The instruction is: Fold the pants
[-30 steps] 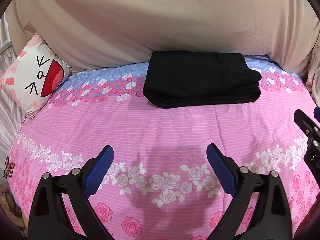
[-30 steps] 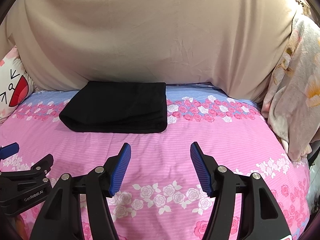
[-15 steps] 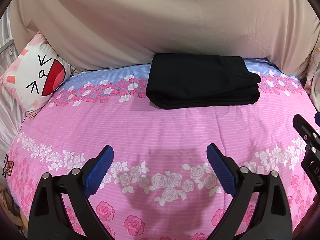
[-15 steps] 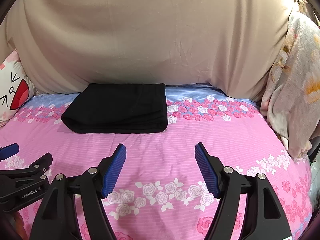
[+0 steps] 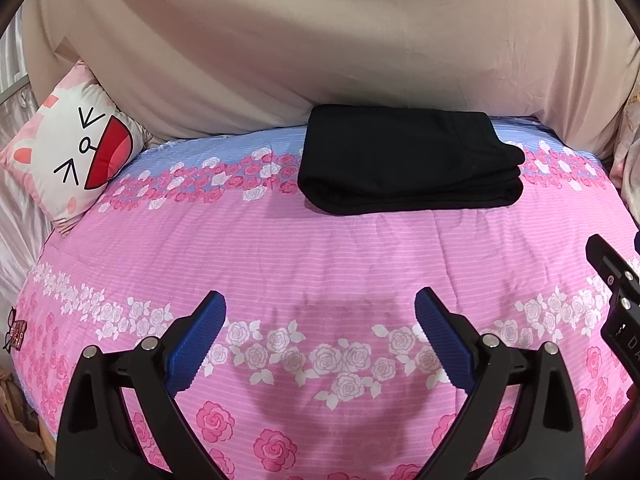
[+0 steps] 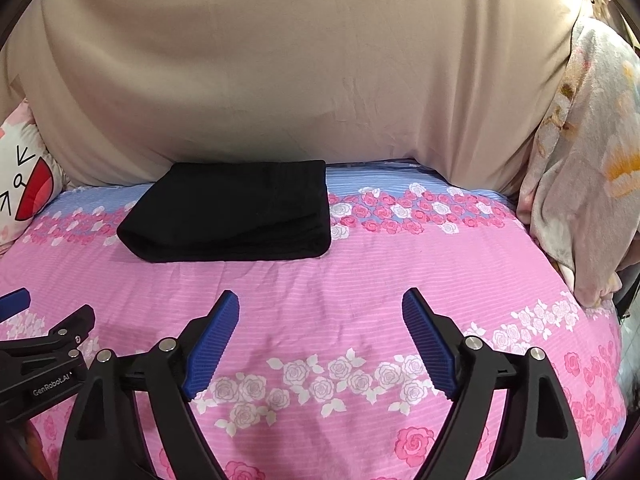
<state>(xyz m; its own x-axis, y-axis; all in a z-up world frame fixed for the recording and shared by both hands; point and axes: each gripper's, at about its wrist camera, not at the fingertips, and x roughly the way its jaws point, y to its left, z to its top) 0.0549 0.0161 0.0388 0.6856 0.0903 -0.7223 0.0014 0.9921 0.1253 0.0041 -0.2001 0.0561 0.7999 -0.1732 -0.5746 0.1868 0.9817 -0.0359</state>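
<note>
The black pants (image 5: 408, 168) lie folded into a flat, compact rectangle of several stacked layers, with a rounded fold at the 9 o'clock end and layered edges at the 3 o'clock end; they rest at the far edge of the bed (image 5: 320, 248), toward 12 o'clock in the left wrist view and toward 11 o'clock in the right, against the beige sheet (image 5: 320, 48) behind; a cartoon pillow (image 5: 76, 148) sits at 9 o'clock; the left gripper (image 5: 320, 328) hovers over the pink floral cover with its fingers spread wide and empty; the right gripper (image 6: 320, 332) likewise holds nothing, fingers wide apart, well short of the pants.
</note>
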